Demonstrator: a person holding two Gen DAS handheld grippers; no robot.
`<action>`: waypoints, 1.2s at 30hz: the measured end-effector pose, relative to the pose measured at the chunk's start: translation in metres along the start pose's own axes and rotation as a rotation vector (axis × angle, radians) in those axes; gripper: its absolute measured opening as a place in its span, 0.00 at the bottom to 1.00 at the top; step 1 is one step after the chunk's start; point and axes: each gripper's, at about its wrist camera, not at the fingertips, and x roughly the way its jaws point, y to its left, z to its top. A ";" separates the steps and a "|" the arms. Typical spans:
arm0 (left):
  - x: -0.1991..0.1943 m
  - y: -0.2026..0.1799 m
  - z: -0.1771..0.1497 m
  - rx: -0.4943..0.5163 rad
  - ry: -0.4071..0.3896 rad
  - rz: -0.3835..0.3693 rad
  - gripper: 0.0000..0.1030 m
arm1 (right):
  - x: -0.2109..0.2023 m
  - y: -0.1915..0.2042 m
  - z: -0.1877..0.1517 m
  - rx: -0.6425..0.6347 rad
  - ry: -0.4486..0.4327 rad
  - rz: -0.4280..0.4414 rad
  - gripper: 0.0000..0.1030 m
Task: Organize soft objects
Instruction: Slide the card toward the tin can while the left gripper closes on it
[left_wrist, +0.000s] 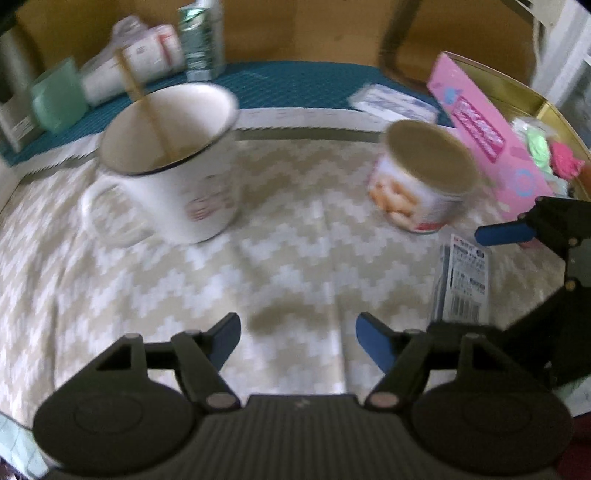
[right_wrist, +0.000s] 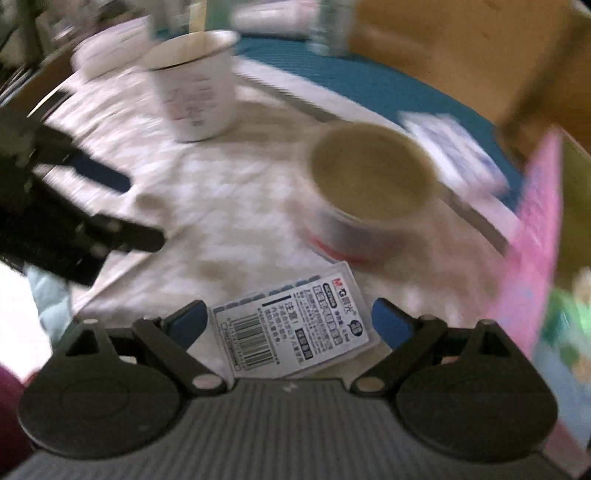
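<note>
Soft green and pink items (left_wrist: 550, 151) lie in a gold tin (left_wrist: 554, 110), far ahead-right of the left claw (left_wrist: 298, 338), behind a pink box (left_wrist: 487, 144) leaning in that tin. Too blurred to say what they are.

Left claw: jaws spread wide, nothing between them, only the zigzag cloth (left_wrist: 184, 288) on the bench under it. Right claw (right_wrist: 289, 321): jaws also apart, a flat labelled packet (right_wrist: 291, 328) lies on the cloth between the blue pads (right_wrist: 388, 323); pads don't press on it.

White mug (left_wrist: 173, 158) with a wooden stick (left_wrist: 147, 110) in it sits ahead-left of the left claw. Open printed can (left_wrist: 424, 177) ahead-right, just beyond the packet. Blue mat (left_wrist: 288, 85) further ahead carries a white-blue pack (left_wrist: 391, 101), a green carton (left_wrist: 201, 37), rolled white packs (left_wrist: 136, 62) and a mint box (left_wrist: 55, 96).
</note>
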 end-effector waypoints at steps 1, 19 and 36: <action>0.001 -0.006 0.001 0.012 -0.001 -0.003 0.69 | -0.001 -0.005 -0.004 0.030 -0.001 -0.011 0.96; 0.013 -0.067 0.006 0.050 -0.017 -0.020 0.68 | -0.025 -0.025 -0.019 -0.026 -0.077 0.023 0.96; 0.008 -0.065 0.012 -0.019 0.030 -0.203 0.65 | -0.037 -0.037 -0.055 0.015 -0.029 0.076 0.95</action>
